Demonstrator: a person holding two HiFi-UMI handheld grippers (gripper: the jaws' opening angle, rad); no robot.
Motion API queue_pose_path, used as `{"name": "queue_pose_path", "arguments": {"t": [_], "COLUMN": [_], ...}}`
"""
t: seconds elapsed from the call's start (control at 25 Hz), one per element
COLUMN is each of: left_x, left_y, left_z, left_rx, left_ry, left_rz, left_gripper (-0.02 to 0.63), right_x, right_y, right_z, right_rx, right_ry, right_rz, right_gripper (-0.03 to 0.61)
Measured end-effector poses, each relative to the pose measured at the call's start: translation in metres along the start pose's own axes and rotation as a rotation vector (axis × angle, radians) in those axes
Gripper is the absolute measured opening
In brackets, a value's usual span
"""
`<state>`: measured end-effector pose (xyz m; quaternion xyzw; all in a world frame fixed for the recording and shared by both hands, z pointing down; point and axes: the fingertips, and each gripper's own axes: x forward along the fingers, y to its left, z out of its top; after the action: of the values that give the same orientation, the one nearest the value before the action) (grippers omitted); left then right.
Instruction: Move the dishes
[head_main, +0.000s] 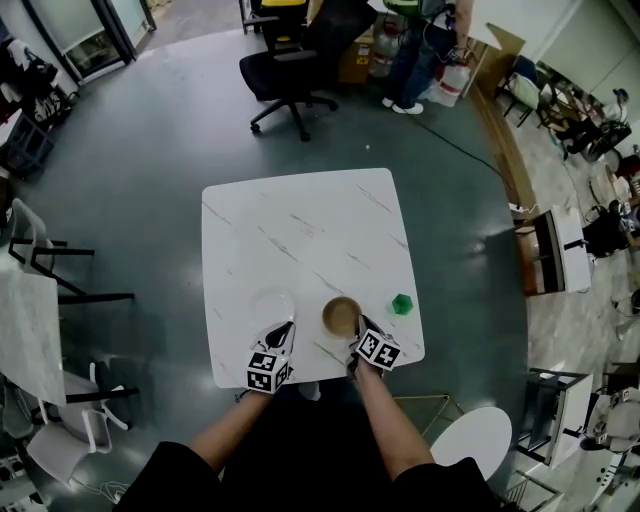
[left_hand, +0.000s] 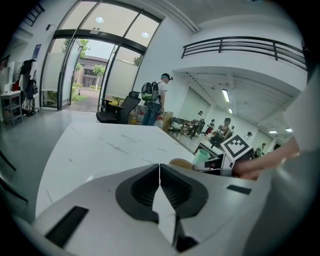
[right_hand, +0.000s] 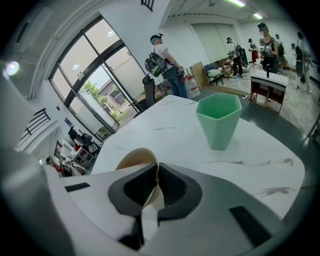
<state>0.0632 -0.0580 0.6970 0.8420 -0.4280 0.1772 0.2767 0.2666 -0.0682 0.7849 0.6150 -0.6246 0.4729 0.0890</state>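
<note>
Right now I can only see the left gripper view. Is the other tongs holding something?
Observer: Yes. The right tongs are shut on the rim of a brown bowl.
Operator: Is anything near it?
Observer: A green cup stands upright on the table, apart from the bowl.
Operator: What have my tongs got?
Observer: In the head view, the left tongs pinch the edge of a round white dish.

Left gripper (left_hand: 159, 172) tight on white plate (left_hand: 110, 172)
</note>
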Motion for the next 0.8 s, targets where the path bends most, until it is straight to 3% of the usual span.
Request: {"name": "queue_pose_path", "arguments": {"t": [0.4, 0.8], "left_x": [0.013, 0.016], "left_y": [-0.033, -0.047], "left_z": [-0.006, -0.007], "left_rx": [0.003, -0.015], "left_ry": [0.021, 0.006], "left_rz": [0.044, 0.096], "left_gripper": [0.018, 0.018], "right_x": [-0.007, -0.002], "right_y": [-0.049, -0.068], "right_z": [0.009, 0.019], "right_rx": [0.020, 0.000], "right_ry": [0.026, 0.040], "right_rz": [-0.013, 0.003], "right_gripper": [0.029, 0.029]}}
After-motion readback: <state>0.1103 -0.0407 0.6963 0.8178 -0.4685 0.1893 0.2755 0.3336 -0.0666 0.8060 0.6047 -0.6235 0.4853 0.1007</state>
